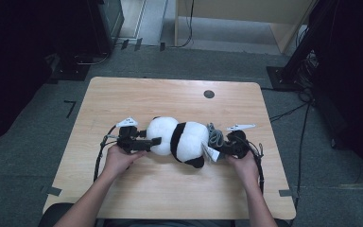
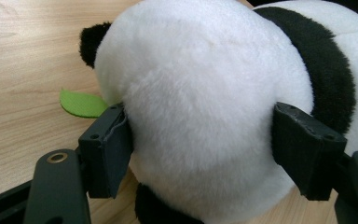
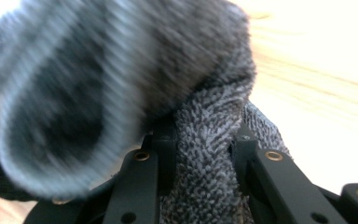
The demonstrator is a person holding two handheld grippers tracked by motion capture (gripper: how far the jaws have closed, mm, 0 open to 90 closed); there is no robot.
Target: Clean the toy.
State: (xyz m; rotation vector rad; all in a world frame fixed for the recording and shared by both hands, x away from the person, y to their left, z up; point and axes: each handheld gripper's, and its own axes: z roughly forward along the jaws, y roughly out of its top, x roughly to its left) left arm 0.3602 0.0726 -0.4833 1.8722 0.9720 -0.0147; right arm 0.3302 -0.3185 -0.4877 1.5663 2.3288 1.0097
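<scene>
Grey knitted terry sock (image 3: pixel 205 154) sits pinched between the right gripper (image 3: pixel 204 144) fingers beside the black-and-white plush panda (image 1: pixel 179 138), mid-surface; left gripper (image 2: pixel 200 144) fingers clamp its head. Dressing seems barely begun.

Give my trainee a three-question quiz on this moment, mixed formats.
1. True or false: the left tool has its jaws on both sides of the plush panda's white head.
2. What does the right tool pinch? A) a grey knitted sock B) a green leaf C) a cable
3. Fill in: the panda lies on the wooden ____.

Key: 1 true; 2 A; 3 table.
</scene>
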